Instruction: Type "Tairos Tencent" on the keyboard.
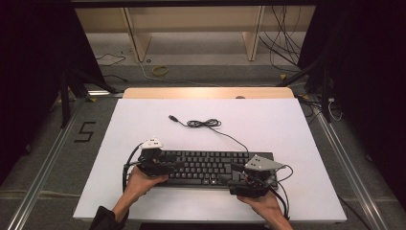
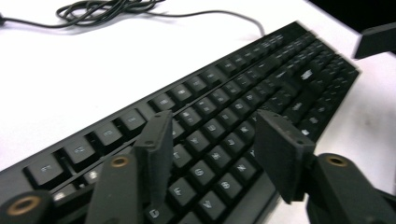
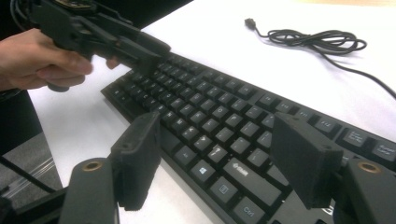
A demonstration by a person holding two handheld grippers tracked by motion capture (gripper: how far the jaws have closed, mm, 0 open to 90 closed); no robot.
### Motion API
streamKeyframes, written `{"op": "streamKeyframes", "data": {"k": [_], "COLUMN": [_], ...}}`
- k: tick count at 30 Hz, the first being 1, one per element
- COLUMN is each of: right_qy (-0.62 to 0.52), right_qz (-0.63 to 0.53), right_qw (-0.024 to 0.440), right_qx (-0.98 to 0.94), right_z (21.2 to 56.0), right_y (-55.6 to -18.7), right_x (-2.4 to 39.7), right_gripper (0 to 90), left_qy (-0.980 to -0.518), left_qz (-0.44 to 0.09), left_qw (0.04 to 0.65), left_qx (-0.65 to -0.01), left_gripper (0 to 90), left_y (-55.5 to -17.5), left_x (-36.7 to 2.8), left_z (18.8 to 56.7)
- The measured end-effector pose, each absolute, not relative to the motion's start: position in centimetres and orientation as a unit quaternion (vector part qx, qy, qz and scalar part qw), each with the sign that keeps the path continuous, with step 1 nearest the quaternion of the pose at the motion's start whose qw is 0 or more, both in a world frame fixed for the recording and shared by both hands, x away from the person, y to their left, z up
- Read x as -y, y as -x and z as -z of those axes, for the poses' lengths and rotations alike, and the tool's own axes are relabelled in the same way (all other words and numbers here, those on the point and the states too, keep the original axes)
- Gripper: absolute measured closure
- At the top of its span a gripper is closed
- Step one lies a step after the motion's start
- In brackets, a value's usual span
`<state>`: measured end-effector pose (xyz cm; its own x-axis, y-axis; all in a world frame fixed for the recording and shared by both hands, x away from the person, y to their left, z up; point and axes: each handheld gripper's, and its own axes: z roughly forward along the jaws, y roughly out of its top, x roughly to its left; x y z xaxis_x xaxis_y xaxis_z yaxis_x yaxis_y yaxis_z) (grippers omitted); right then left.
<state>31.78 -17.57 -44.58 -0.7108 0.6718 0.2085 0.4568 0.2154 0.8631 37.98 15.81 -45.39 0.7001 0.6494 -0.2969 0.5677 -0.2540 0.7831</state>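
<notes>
A black keyboard [image 1: 206, 165] lies along the near part of the white table [image 1: 143, 124]. Its cable [image 1: 203, 123] runs back in a loose coil and ends in a USB plug [image 1: 171, 117]. My left gripper [image 1: 173, 165] hovers over the keyboard's left end. In the left gripper view its jaws [image 2: 217, 123] stand open above the letter keys [image 2: 205, 140], with nothing between the pads. My right gripper [image 1: 232, 176] is at the keyboard's right front corner. In the right gripper view it [image 3: 219, 126] is open, one jaw over the table in front and the other over the keys [image 3: 224, 135]. The left gripper [image 3: 140, 46] and its hand show farther off there.
The coiled cable [image 3: 317, 39] lies on the table behind the keyboard. A wooden strip [image 1: 206, 92] edges the table's far side. Metal rails [image 1: 43, 158] run along the floor on both sides, and loose wires [image 1: 282, 43] trail near wooden frames at the back.
</notes>
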Motion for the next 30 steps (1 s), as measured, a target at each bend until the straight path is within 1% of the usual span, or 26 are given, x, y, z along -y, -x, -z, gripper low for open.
{"op": "streamKeyframes", "data": {"k": [4,14,30], "right_qy": [-0.368,-0.367,-0.37], "right_qz": [-0.512,-0.511,-0.511], "right_qw": [0.109,0.119,0.136], "right_qx": [-0.768,-0.768,-0.764], "right_z": [44.5,44.5,44.8], "right_y": [-31.7,-31.3,-30.5], "right_x": [18.1,18.8,20.8], "right_gripper": [34.6,34.6,34.5], "left_qy": [-0.787,-0.775,-0.761], "left_qz": [-0.04,-0.039,-0.048], "left_qw": [0.488,0.518,0.545], "left_qx": [-0.375,-0.359,-0.348], "left_gripper": [39.6,32.0,28.6], "left_y": [-37.3,-36.0,-33.5], "left_x": [-16.0,-16.6,-17.7], "left_z": [45.0,44.7,44.9]}}
